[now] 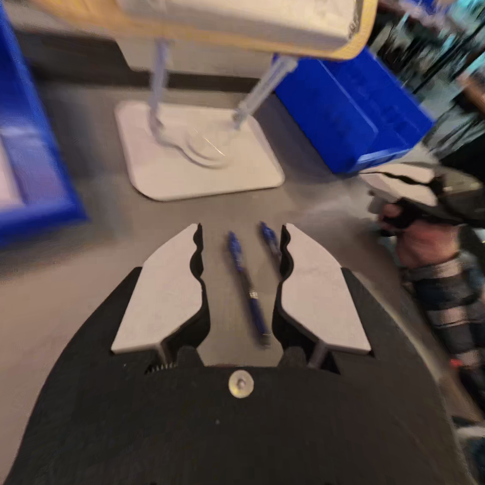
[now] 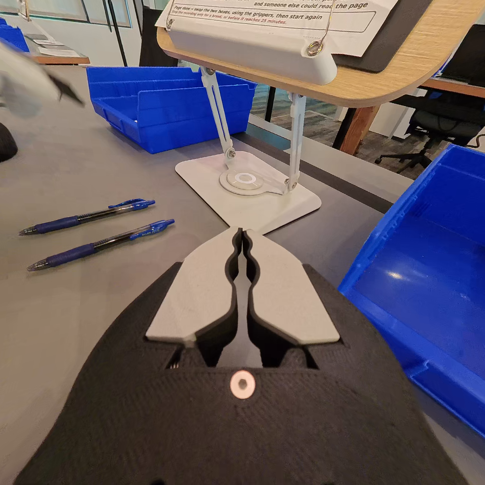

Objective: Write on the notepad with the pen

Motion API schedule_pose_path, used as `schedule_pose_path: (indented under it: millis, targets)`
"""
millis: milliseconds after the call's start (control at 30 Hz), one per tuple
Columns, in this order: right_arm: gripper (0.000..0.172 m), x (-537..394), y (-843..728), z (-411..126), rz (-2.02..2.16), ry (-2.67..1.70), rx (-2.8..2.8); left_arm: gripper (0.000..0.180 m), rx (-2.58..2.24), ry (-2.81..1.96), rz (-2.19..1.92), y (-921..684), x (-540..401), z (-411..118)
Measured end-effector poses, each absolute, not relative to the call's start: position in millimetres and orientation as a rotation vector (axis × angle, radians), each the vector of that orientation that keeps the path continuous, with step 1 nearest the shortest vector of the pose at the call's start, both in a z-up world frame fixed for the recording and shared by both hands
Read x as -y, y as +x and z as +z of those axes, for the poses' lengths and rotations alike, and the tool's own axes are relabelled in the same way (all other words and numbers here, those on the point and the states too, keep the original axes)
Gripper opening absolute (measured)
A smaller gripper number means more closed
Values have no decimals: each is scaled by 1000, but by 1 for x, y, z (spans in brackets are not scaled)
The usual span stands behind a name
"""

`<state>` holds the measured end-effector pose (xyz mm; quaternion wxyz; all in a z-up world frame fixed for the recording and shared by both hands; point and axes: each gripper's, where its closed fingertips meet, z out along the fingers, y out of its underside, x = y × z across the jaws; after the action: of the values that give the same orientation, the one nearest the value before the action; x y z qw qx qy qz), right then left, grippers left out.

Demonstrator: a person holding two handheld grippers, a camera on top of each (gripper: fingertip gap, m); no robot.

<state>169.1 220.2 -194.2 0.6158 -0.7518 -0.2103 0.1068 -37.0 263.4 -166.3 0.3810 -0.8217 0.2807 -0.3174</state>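
Left gripper (image 1: 241, 236) hangs open over two pens (image 1: 245, 283), right gripper (image 2: 242, 232) closed, empty: centre one pen, then squeeze.

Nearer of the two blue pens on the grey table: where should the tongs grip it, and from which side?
Probably the dark rubber sleeve of the nearer pen, just behind the tip. The pen lies flat on the table, apart from the second pen, so come from straight above, fingers across the barrel. The left tongs stand open above both pens.

Open table (image 2: 78, 162) around two pens (image 2: 99, 244); stand base (image 2: 262, 210) blocks beyond.
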Motion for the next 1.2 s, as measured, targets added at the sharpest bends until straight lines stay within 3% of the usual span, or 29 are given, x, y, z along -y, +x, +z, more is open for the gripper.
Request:
schedule_pose_path:
  millis: [100, 200, 300, 567, 800, 933, 1000, 1200]
  targets:
    - [0, -221, 169, -195, 244, -1735, 488, 60, -1028, -1937, -461, -79, -347, -127]
    - [0, -221, 168, -196, 239, -1738, 493, 65, -1357, -1856, -147, -110, -435, -124]
    - [0, -221, 167, -197, 233, -1745, 500, 83, -1658, -1862, -8, -122, -503, -159]
    - [0, -222, 162, -203, 212, -1771, 545, 101, -2132, -2076, 67, -153, -577, -266]
    - [0, -222, 160, -204, 216, -1770, 560, 118, -2354, -2150, 111, -153, -590, -289]
    - [0, -222, 161, -203, 220, -1767, 557, 112, -2399, -2171, 93, -154, -587, -290]
    - [0, -222, 161, -203, 224, -1767, 556, 98, -2422, -2149, 91, -154, -582, -288]
    - [0, -221, 160, -202, 224, -1758, 558, 95, -2405, -2162, 209, -157, -581, -286]
